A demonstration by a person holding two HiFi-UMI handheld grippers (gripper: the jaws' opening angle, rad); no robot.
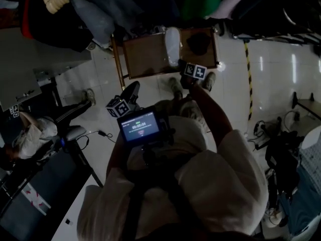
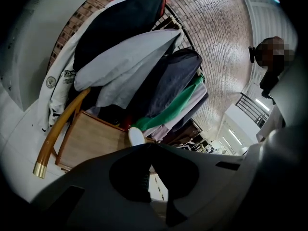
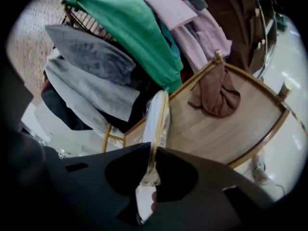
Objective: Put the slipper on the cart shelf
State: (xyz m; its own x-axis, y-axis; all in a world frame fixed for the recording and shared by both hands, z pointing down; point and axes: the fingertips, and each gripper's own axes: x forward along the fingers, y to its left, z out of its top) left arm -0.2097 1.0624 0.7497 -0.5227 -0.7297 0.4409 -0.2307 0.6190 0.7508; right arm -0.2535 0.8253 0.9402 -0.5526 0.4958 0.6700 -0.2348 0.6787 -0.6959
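Your right gripper (image 3: 152,150) clamps the slipper (image 3: 157,117), held on edge over the shelf (image 3: 226,131). A cloth (image 3: 215,96) lies on the shelf. Your left gripper (image 2: 150,147) is closed and empty.

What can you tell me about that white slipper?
The slipper is white, thin and flat, seemingly wrapped in clear plastic. It stands on edge, its near end pinched by the right gripper, the rest reaching over the wooden cart shelf. Whether it touches the shelf is unclear.
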